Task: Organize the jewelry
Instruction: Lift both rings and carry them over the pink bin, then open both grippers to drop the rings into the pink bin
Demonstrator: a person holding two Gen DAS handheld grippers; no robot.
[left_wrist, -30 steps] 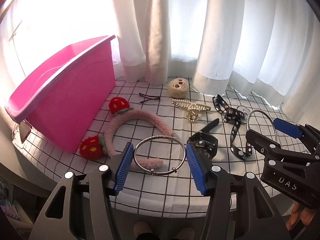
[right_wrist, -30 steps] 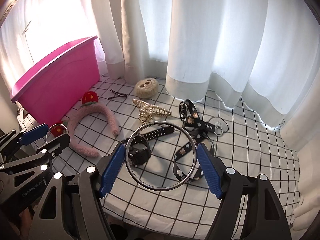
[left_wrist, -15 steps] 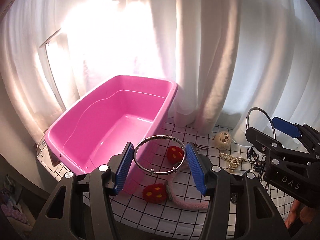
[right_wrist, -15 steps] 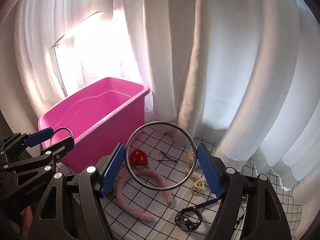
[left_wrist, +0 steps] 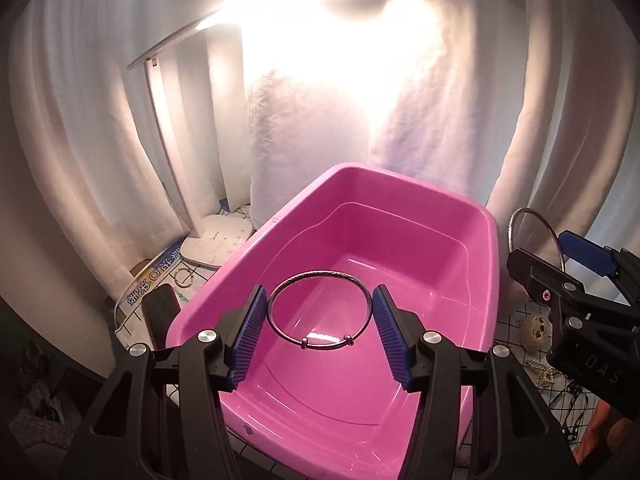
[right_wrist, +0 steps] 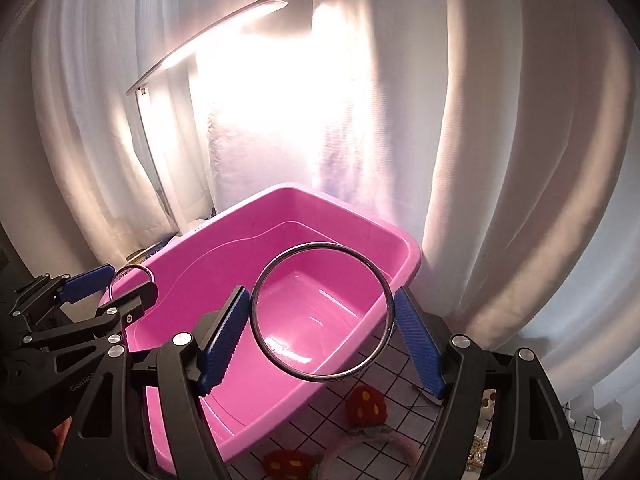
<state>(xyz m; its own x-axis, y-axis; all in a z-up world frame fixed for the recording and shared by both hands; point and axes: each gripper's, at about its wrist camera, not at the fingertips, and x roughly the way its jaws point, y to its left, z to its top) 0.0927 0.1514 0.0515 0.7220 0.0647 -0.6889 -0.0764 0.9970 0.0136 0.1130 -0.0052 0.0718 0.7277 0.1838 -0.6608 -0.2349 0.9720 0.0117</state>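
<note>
The left gripper clamps a silver bangle with a clasp between its blue pads, holding it over the open pink plastic bin. The right gripper pinches a larger plain metal bangle edge to edge above the same bin, whose glossy floor shows nothing inside. On the checked cloth beside the bin lies a pink fuzzy headband with strawberries. A lit desk lamp stands behind, before white curtains.
</note>
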